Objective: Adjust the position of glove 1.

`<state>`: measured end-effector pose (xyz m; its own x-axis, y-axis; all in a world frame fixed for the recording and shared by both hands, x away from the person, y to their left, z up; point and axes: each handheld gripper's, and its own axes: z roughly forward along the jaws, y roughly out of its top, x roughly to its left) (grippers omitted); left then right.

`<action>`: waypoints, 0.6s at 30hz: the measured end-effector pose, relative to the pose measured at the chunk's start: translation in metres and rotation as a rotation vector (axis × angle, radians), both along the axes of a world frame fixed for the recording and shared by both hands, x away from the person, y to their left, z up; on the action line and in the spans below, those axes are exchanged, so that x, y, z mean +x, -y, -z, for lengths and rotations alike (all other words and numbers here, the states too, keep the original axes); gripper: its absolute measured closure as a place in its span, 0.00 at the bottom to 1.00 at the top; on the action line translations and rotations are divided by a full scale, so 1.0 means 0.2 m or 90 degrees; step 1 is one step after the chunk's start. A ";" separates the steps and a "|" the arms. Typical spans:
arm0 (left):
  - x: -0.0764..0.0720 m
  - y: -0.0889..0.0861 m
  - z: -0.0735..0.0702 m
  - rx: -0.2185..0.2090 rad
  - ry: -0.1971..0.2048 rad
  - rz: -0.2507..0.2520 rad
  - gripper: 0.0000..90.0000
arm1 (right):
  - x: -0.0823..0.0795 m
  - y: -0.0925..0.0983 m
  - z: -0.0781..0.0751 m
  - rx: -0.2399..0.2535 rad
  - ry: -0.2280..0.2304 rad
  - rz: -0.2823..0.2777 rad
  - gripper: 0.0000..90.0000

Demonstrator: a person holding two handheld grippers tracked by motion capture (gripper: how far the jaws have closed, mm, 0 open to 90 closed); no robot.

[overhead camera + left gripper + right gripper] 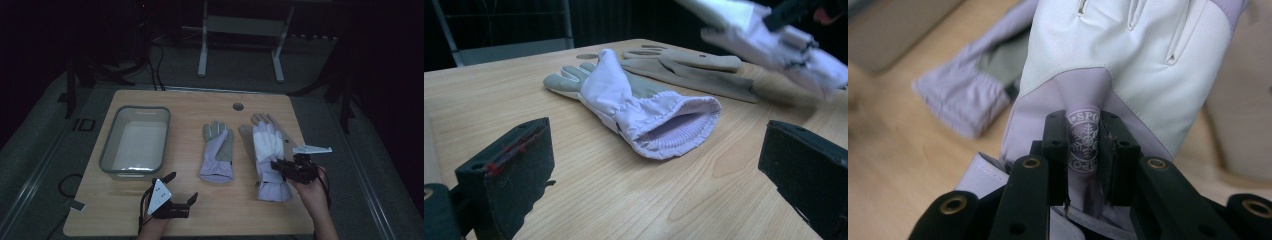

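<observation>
Lilac-and-white fabric glove (270, 160) sits at the lower right of the high view, its cuff pinched in the right tongs (1083, 150), whose jaws are clamped on a logo tab; it seems lifted slightly off the pale wooden bench (225, 210), though the dim light makes this uncertain. A second lilac-and-grey glove (218, 150) lies flat at centre, well apart. A grey plastic tub (107, 150) stands at left. Left tongs (172, 192), jaws wide apart, rest bottom left. Behind the bench, a metal stand (202, 50) rises on dark floor.
</observation>
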<state>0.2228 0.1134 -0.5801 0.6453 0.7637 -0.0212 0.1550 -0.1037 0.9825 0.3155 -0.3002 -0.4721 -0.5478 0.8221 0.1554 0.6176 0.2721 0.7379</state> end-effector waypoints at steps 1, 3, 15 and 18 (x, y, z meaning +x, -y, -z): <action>0.00 0.00 0.00 0.000 0.000 0.000 0.02 | 0.00 0.00 -0.02 0.000 0.005 0.007 0.84; 0.00 0.00 0.00 0.001 0.001 0.000 0.02 | 0.02 -0.01 -0.06 0.000 0.010 0.024 0.84; 0.00 0.00 0.00 0.000 0.002 0.000 0.02 | 0.10 -0.14 -0.18 0.017 0.032 0.050 0.83; 0.00 0.00 0.00 0.000 0.002 0.000 0.02 | 0.12 -0.17 -0.21 0.022 0.029 0.049 0.83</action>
